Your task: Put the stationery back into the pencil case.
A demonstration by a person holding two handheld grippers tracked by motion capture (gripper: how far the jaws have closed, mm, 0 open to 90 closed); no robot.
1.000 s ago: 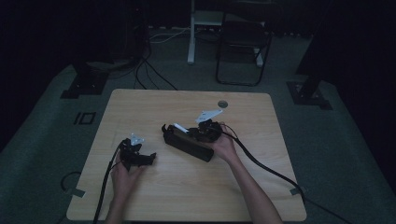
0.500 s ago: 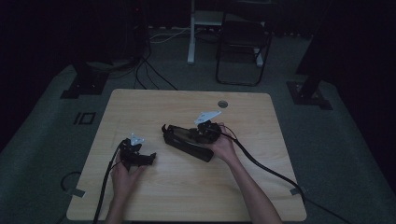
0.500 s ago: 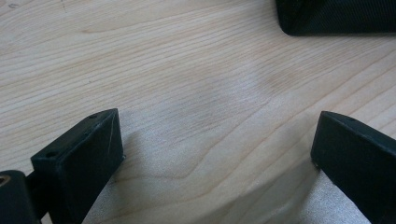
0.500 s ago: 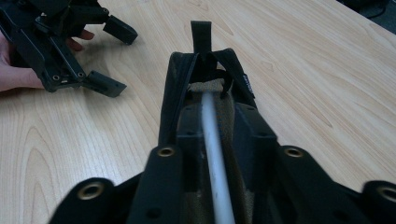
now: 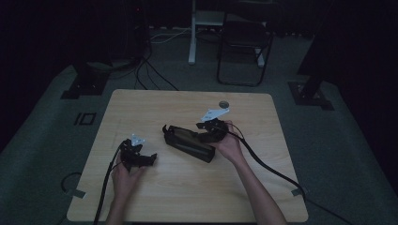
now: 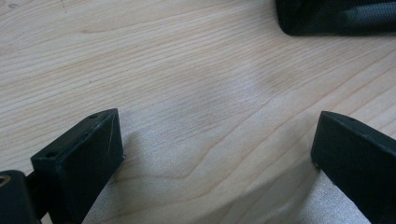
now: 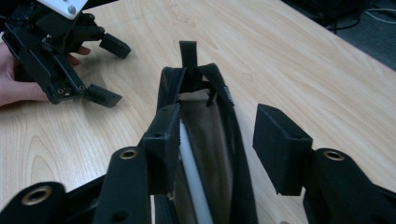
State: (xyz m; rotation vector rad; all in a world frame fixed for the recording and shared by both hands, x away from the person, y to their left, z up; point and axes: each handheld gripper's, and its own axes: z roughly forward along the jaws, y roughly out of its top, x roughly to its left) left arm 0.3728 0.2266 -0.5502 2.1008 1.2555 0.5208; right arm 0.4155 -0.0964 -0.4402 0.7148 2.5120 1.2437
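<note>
Meanwhile we had our right gripper with jaws just opening astride the black pouch, our left gripper spread empty beside it on the counter.

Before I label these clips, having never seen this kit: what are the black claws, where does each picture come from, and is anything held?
A person holds a hand-operated two-jaw gripper in each hand. The high view looks down on the wooden table; the other two pictures come from cameras riding on each gripper. The left gripper rests open over bare wood. The right gripper straddles one wall of an open black pouch with a white stick inside; its jaws have just been opening, so it no longer pinches it.
</note>
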